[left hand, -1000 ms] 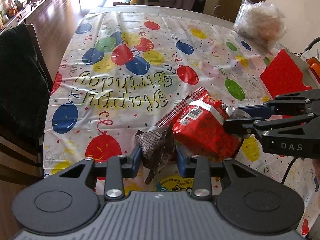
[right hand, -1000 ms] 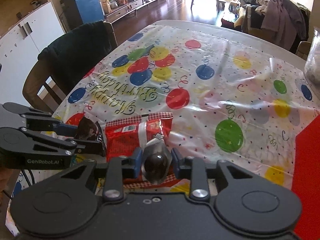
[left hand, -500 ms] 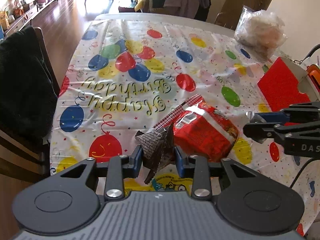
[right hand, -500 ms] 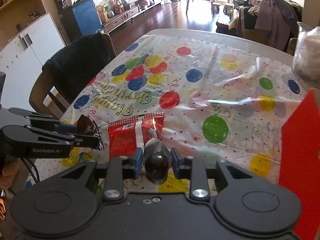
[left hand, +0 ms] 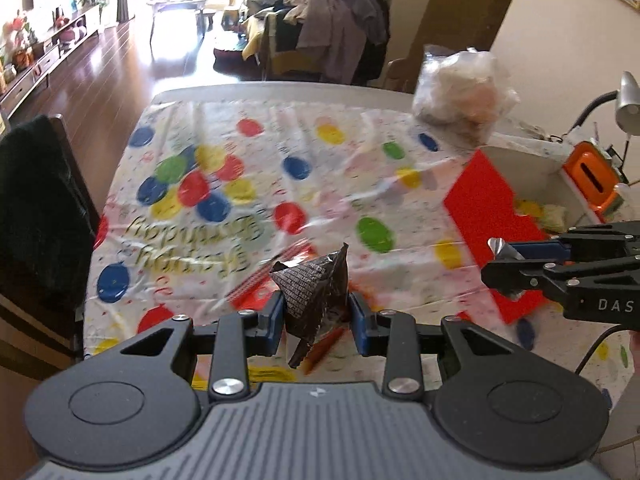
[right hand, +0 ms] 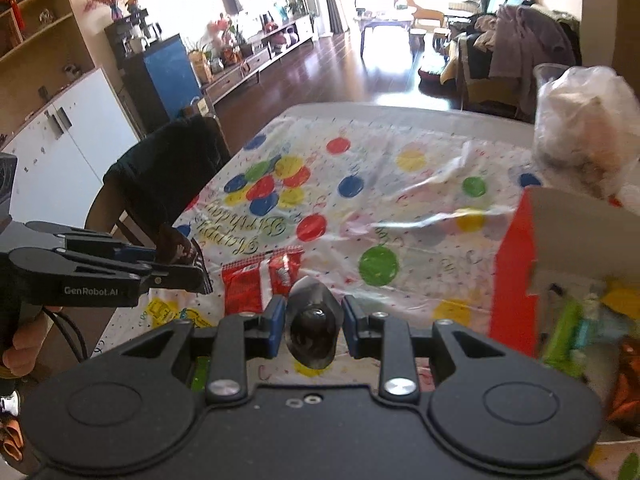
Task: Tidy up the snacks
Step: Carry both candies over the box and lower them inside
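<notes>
My left gripper (left hand: pixel 316 322) is shut on a dark brown snack packet (left hand: pixel 314 294), held up above the table. My right gripper (right hand: pixel 314 326) is shut on a silver foil snack (right hand: pixel 314 330) and also shows at the right of the left wrist view (left hand: pixel 504 264). A red snack bag (right hand: pixel 256 284) lies on the balloon tablecloth (right hand: pixel 360 200) below both grippers. The left gripper shows at the left of the right wrist view (right hand: pixel 196 270). A red box (right hand: pixel 516 276) with several snacks inside stands at the right; its red wall also shows in the left wrist view (left hand: pixel 492 216).
A clear plastic bag (left hand: pixel 460 92) of food sits at the far right of the table. An orange object (left hand: pixel 592 172) and a lamp (left hand: pixel 628 100) stand beyond the box. A dark chair (left hand: pixel 36 208) stands at the table's left edge.
Both grippers have risen and tilted up with their snacks. The right gripper has moved right, close to the red box. The red bag stayed on the table.
</notes>
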Available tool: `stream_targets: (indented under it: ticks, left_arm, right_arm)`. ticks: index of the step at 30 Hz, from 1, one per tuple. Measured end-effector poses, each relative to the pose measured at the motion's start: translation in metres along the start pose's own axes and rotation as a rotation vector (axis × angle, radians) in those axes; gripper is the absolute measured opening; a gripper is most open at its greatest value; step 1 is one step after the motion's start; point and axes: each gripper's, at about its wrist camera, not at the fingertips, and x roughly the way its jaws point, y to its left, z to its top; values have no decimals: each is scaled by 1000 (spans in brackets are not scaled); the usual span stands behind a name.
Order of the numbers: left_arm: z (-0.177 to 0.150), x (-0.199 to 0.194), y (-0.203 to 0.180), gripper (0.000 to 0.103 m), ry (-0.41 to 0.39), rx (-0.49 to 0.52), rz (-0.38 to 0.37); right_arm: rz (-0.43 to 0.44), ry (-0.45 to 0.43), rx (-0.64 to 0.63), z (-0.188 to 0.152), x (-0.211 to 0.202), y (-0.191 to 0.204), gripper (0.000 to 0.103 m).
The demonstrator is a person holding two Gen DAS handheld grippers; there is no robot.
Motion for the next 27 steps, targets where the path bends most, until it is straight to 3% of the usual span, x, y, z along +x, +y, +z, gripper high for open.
stream_targets:
  ticks: [11,27]
  left_arm:
    - [20,-9,-80,33,-24,69,-43]
    - [47,18,-200,33,-46,175,-107]
  right_arm:
    - [-50,-51,18,-8,-51,-48,29]
    - [-145,-90,56,-26,-101,-142,29]
